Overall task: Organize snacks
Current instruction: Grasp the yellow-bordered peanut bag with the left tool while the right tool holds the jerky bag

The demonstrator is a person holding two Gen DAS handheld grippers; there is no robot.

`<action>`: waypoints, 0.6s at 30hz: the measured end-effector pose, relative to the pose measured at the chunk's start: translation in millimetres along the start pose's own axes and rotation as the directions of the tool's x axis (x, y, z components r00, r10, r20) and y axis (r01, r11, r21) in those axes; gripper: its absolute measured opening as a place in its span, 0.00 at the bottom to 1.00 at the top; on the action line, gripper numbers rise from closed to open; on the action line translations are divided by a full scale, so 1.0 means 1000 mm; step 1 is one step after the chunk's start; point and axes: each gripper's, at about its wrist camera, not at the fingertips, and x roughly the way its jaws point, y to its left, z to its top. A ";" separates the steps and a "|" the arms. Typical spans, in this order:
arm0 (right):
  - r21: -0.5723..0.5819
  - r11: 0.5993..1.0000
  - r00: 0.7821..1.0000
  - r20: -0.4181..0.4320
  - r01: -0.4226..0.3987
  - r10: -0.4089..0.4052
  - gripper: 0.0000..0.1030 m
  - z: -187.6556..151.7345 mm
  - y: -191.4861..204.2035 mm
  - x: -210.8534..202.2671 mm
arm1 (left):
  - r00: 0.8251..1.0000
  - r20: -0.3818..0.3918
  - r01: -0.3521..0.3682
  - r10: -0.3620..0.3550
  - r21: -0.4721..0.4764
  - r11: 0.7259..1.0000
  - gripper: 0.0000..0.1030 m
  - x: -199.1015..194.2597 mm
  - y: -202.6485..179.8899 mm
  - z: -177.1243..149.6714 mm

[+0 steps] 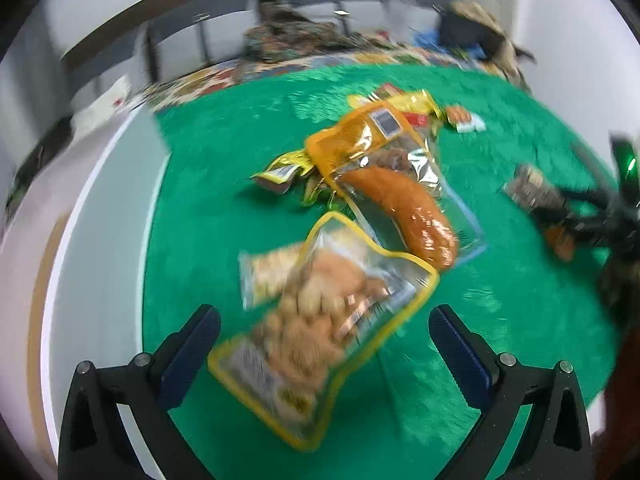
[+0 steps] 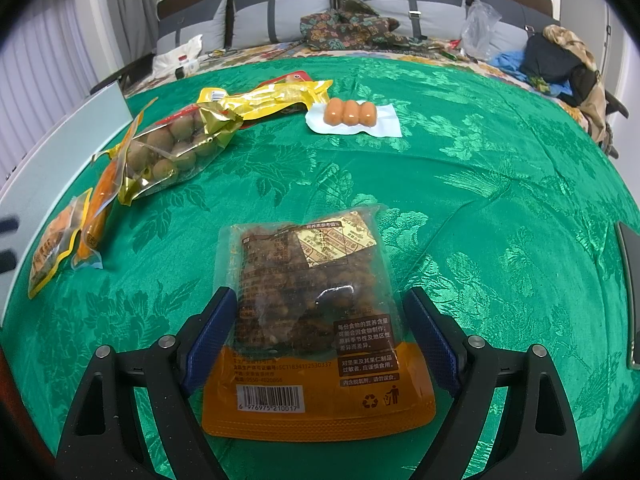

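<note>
In the blurred left wrist view, the left tongs (image 1: 324,348) stood spread around a yellow-edged snack pouch (image 1: 320,340) on the green cloth (image 1: 224,168). In the right wrist view, the right tongs (image 2: 322,328) stood spread around a nut packet (image 2: 316,312) lying flat there.

A green cloth (image 2: 460,208) woven with a floral pattern is seen. A clear packet (image 2: 316,320) of dark brown contents is banded orange at its base. Olive-brown balls are shown in a gold-edged bag (image 2: 172,152). Three orange pieces (image 2: 350,113) are sealed in white. Blue pads (image 2: 208,336) are set on black fingers.
</note>
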 end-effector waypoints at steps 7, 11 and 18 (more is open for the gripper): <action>0.001 1.000 1.000 0.000 -0.001 0.001 0.86 0.000 -0.001 0.000 | 0.958 -0.166 0.223 -0.234 -0.087 0.971 0.99 0.044 0.007 -0.001; 0.001 1.000 1.000 0.000 -0.001 0.001 0.86 0.000 0.000 0.000 | 0.915 -0.188 0.361 -0.357 -0.014 0.933 0.99 0.021 -0.022 -0.014; 0.001 1.000 1.000 0.000 -0.001 0.001 0.86 0.000 -0.001 0.000 | 0.960 -0.158 0.224 -0.233 -0.073 0.972 0.99 0.027 -0.045 -0.020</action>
